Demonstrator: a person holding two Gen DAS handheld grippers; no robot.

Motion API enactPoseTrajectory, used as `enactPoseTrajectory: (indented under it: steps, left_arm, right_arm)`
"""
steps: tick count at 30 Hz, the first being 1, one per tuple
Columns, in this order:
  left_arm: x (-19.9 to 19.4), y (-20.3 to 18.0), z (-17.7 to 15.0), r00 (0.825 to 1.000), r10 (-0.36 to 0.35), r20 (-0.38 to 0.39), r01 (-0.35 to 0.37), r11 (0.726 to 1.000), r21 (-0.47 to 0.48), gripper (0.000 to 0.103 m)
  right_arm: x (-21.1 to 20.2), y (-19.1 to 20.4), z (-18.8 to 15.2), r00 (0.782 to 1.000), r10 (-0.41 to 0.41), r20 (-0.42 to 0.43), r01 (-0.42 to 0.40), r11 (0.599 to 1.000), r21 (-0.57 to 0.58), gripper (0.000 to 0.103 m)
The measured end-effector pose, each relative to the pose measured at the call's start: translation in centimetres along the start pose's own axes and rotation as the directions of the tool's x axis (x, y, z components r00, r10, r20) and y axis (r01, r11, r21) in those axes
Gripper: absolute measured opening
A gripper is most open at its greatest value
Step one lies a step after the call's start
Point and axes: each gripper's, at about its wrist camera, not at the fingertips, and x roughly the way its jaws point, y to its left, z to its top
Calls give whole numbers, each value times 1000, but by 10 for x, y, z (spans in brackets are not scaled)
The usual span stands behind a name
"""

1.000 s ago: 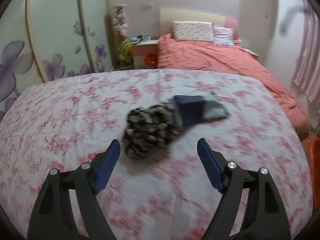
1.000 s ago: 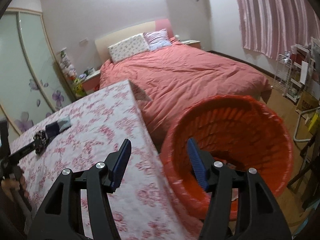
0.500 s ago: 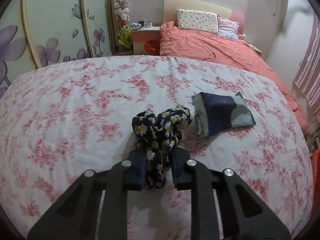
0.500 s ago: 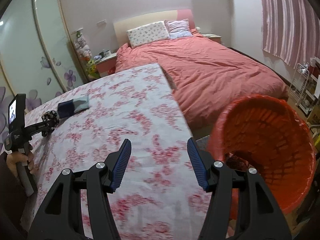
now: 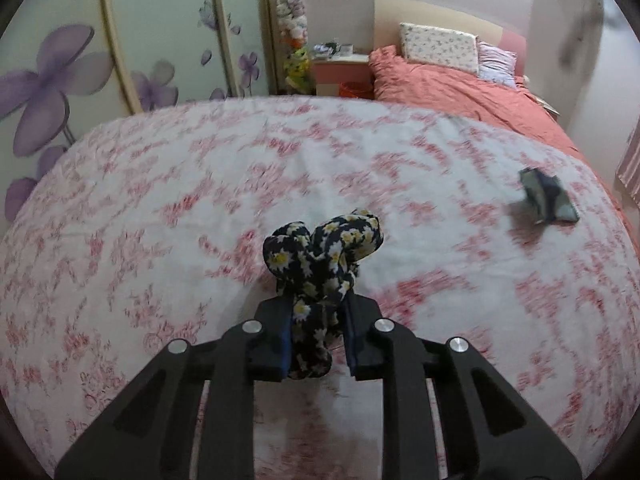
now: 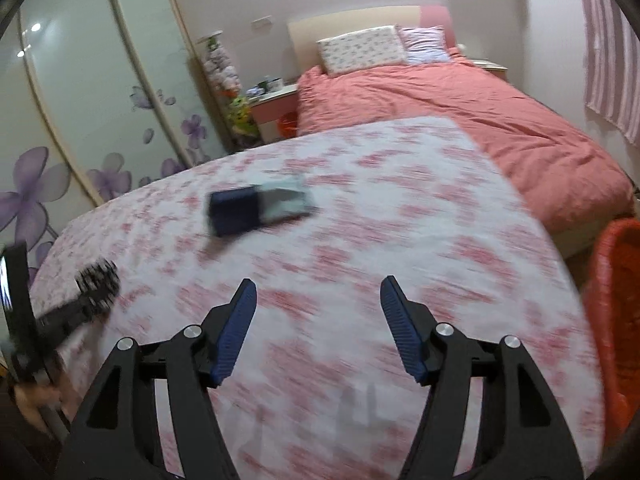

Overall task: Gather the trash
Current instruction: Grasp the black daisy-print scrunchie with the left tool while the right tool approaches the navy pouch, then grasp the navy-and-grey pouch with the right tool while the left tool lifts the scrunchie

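A crumpled black cloth with a daisy print (image 5: 324, 248) is pinched between the blue pads of my left gripper (image 5: 318, 312), which is shut on it just above the pink-flowered tablecloth (image 5: 160, 200). The right wrist view shows the same cloth (image 6: 98, 276) at the far left, blurred. A folded navy and grey cloth (image 5: 548, 196) lies flat on the table; in the right wrist view this folded cloth (image 6: 260, 208) is ahead and to the left. My right gripper (image 6: 318, 284) hovers over the tablecloth (image 6: 400, 200), its jaws opening with nothing between them.
An orange mesh basket (image 6: 616, 300) stands on the floor past the table's right edge. A bed with a salmon cover (image 6: 480, 120) lies behind the table. Sliding wardrobe doors with purple flowers (image 5: 120, 60) line the left side, with a bedside cabinet (image 5: 340, 72) beyond.
My left gripper closed on the daisy cloth and carried it left, away from the folded navy cloth. My right gripper swung left from the orange basket to over the table and its jaws widened.
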Motion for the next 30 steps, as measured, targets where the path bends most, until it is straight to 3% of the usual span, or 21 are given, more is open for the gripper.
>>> enactPoseTrajectory:
  steps: [5, 11, 14, 17, 19, 24, 28, 30]
  left_arm:
    - [6, 10, -1, 999, -41, -17, 40, 999, -32, 24]
    - [5, 9, -2, 999, -41, -22, 41, 999, -25, 27]
    - [6, 8, -2, 999, -39, -23, 39, 999, -23, 28]
    - [7, 7, -2, 999, -32, -25, 31, 999, -17, 28]
    - [7, 5, -1, 999, -26, -25, 26, 1000, -13, 29]
    - [7, 6, -1, 999, -32, -26, 31, 999, -18, 29]
    - [7, 7, -1, 999, -38, -25, 37, 999, -23, 29]
    - [7, 7, -1, 999, -42, -25, 42, 999, -27, 29]
  right_arm:
    - [39, 45, 15, 1000, -8, -28, 7, 1000, -24, 65]
    - [66, 73, 42, 999, -31, 42, 29, 999, 36, 65]
    - [83, 87, 58, 998, -39, 43, 39, 999, 1, 65]
    - [106, 97, 66, 999, -43, -17, 42, 998, -56, 62]
    - [123, 99, 65, 994, -56, -97, 46, 994, -101, 54]
    - [95, 85, 44, 988, -87, -130, 59, 977, -206, 51]
    - [51, 52, 38, 997, -5, -78, -4, 993, -117, 52]
    - [33, 37, 35, 999, -4, -34, 2, 998, -69, 54]
